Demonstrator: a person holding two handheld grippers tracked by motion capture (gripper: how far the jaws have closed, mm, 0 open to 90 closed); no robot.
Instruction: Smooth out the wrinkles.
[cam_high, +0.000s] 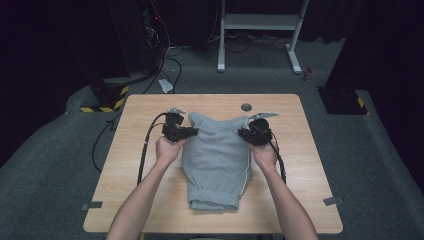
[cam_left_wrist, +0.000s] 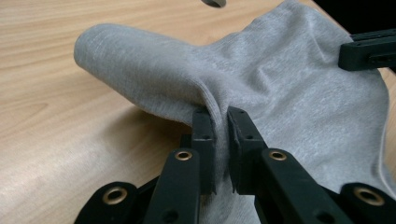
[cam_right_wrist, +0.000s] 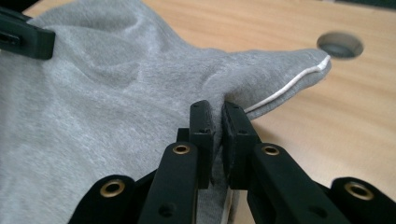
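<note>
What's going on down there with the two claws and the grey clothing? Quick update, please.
Left gripper and right gripper each pinched shut on the grey garment, one per side. Far end lifted off the table. Nothing in the way.

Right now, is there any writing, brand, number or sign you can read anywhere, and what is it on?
None: the grey garment, the table and both grippers bear no readable text.
The yellow-and-black hazard stripes on the floor stand are a marking, not words.

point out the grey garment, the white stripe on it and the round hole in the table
grey garment (cam_high: 216, 155): high view, middle of the fabric
white stripe (cam_right_wrist: 289, 86): right gripper view, along the lifted edge
round hole (cam_high: 246, 107): high view, its centre
</note>
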